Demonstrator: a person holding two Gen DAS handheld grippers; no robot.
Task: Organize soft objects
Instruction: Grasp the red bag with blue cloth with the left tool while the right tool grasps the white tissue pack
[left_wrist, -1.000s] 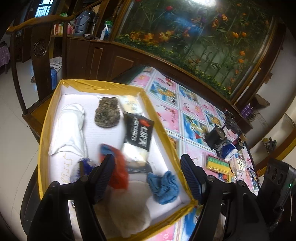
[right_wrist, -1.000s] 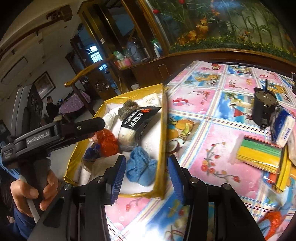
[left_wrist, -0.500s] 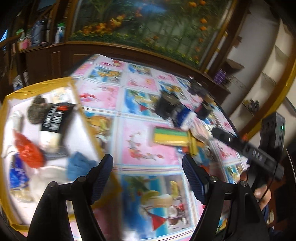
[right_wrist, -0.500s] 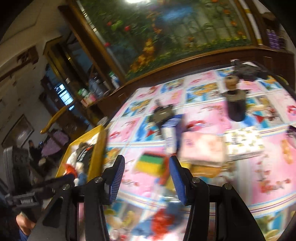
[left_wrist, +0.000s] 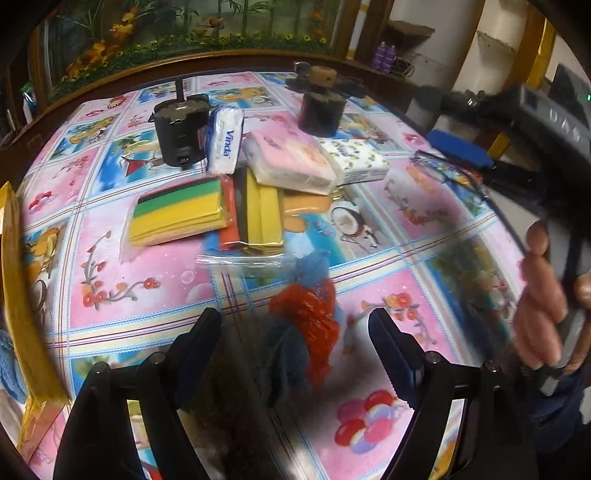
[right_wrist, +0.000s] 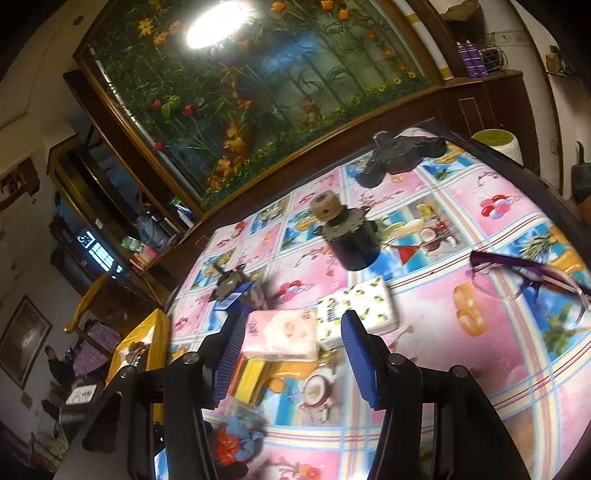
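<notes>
We hold our left gripper (left_wrist: 295, 339) spread wide above the tablecloth (left_wrist: 147, 266), nothing between its fingers. The red mesh scrubber (left_wrist: 308, 314), tangled with a blue cloth (left_wrist: 286, 356), lies on the cloth right in the gap between those fingers. Beyond it sit the sponge pack (left_wrist: 177, 210) and a bagged set of sponges (left_wrist: 258, 214). Our right gripper (right_wrist: 291, 350) is also spread and empty, hovering over the pink tissue pack (right_wrist: 282, 334), which lies between its fingers beside the patterned tissue pack (right_wrist: 356, 310). The yellow-rimmed box (right_wrist: 153, 343) stands at the table's left edge.
</notes>
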